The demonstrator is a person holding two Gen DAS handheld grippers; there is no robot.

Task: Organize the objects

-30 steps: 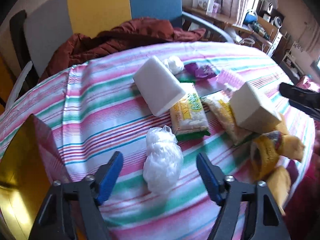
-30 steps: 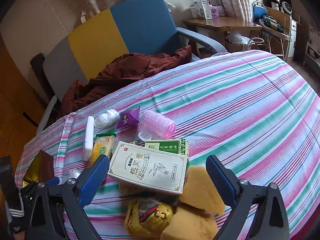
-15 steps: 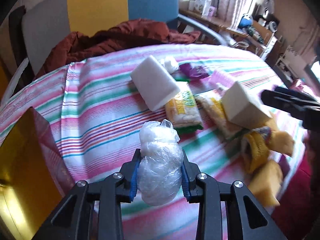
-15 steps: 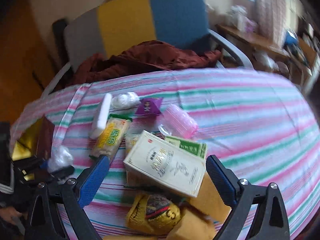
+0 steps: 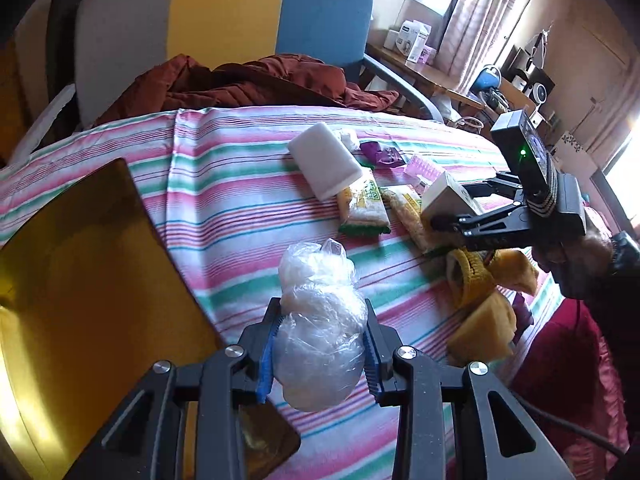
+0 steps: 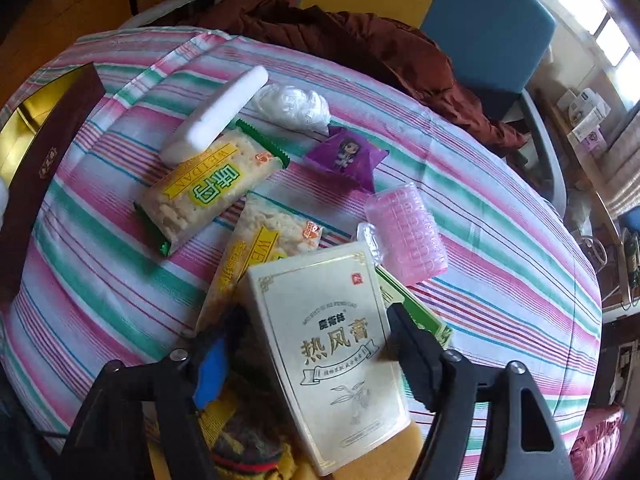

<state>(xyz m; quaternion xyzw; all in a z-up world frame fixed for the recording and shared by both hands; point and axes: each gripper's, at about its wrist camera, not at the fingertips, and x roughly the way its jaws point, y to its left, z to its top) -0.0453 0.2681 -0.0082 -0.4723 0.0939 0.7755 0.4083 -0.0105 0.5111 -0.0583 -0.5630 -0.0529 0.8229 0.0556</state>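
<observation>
My left gripper (image 5: pixel 318 354) is shut on a crumpled clear plastic bag (image 5: pixel 318 320) and holds it above the striped tablecloth (image 5: pixel 240 208), beside the gold-lined box (image 5: pixel 76 280). My right gripper (image 6: pixel 310 344) is closed around a cream medicine box (image 6: pixel 324 344) with gold Chinese lettering; its jaws touch both long sides. The same gripper shows in the left wrist view (image 5: pixel 452 210) on that box (image 5: pixel 444 196). Snack packets (image 6: pixel 208 192), a white foam block (image 6: pixel 218 114), a purple sachet (image 6: pixel 346 154) and a pink roller (image 6: pixel 406 234) lie around.
Yellow sponges and a knitted item (image 5: pixel 480 280) lie at the table's near right edge. A second plastic bag (image 6: pixel 292 106) lies by the foam block. A chair with a brown jacket (image 5: pixel 248 84) stands behind the table. The brown box wall (image 6: pixel 44 160) is at the left.
My left gripper closed on the plastic bag and lifted it toward the gold box. My right gripper moved down onto the cream box and closed on it.
</observation>
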